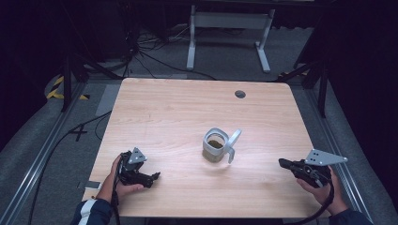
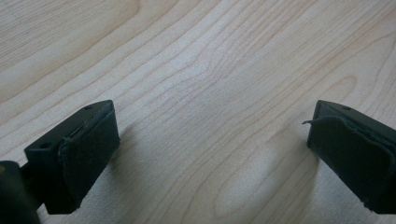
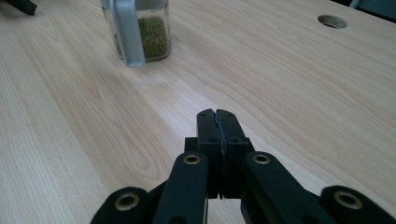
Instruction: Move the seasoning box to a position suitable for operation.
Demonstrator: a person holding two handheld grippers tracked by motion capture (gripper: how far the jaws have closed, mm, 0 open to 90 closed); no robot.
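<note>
On table, jar holding green grains

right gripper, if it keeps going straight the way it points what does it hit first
Probably the glass jar of green-brown grains, slightly left of the line of the shut right gripper. Bare table lies between them; depth is uncertain.

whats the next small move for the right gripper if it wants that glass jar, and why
Probably open the right gripper first: its jaws are pressed shut and empty, while the clear glass jar of greenish grains with its grey flip lid stands untouched mid-table, well ahead of it. The left gripper is already open over the bare pale wooden table.
</note>
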